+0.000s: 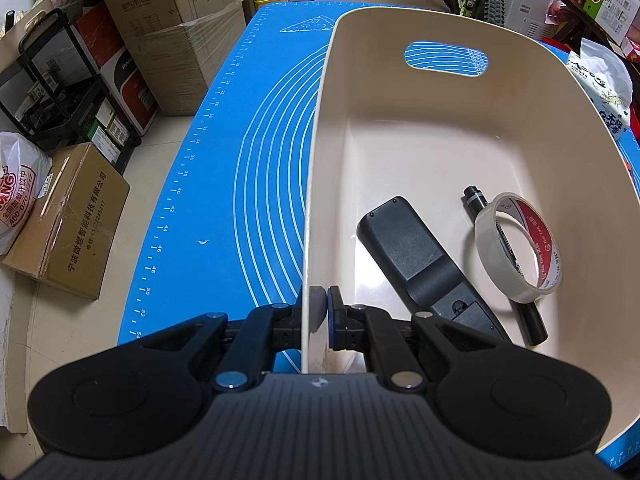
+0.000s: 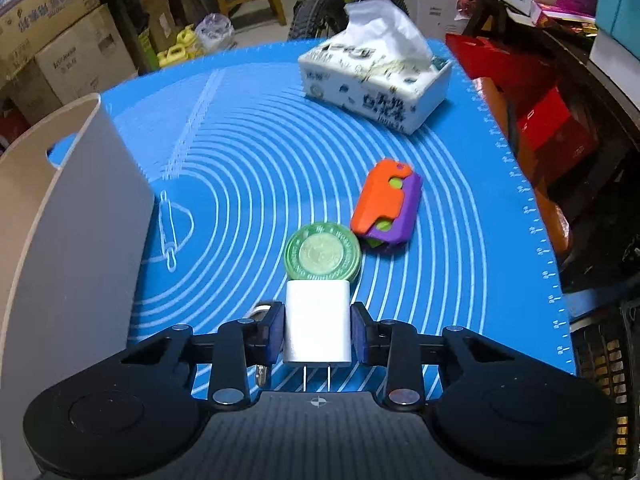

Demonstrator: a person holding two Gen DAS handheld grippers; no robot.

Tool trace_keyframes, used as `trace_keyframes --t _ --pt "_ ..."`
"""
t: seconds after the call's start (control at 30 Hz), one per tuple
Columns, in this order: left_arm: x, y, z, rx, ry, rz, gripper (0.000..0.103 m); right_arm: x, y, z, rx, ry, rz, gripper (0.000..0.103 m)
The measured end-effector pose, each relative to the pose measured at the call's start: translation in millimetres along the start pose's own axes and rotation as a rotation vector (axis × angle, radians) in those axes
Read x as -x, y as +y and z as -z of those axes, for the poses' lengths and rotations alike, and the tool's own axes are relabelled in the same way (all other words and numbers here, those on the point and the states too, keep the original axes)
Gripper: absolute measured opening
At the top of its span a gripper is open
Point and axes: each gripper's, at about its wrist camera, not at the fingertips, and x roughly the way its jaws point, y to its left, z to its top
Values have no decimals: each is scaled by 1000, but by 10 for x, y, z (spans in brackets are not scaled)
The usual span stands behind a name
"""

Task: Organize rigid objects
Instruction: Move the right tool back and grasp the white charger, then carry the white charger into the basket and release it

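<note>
The right gripper [image 2: 318, 330] pinched a small, stiff, smooth-sided white charger [image 2: 318, 322] by its flat flanks, just before the green tin [image 2: 323, 255]

The mat [image 2: 280, 152] was bright blue, printed with white concentric arcs and ruler marks. The bin [image 1: 420, 128] was cream. Inside it lay a black remote [image 1: 416, 256] and a white tape roll [image 1: 520, 248] with a red-printed core. Ahead of the right tongs [image 2: 318, 330], which gripped a white charger [image 2: 318, 326], sat a green tin [image 2: 323, 256] and an orange-and-purple toy [image 2: 386, 204].
</note>
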Motion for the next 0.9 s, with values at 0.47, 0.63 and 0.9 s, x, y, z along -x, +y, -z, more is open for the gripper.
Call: trace_keyframes --t 0.47,0.63,0.9 --pt "6 6 3 -1 0 -2 9 518 12 -136 -39 -172 -51 43" --pt "10 5 4 -1 0 -3 9 824 192 -173 3 -315 -80 43" --pt "30 17 8 -4 0 -6 10 1081 648 -175 85 -443 -187 43"
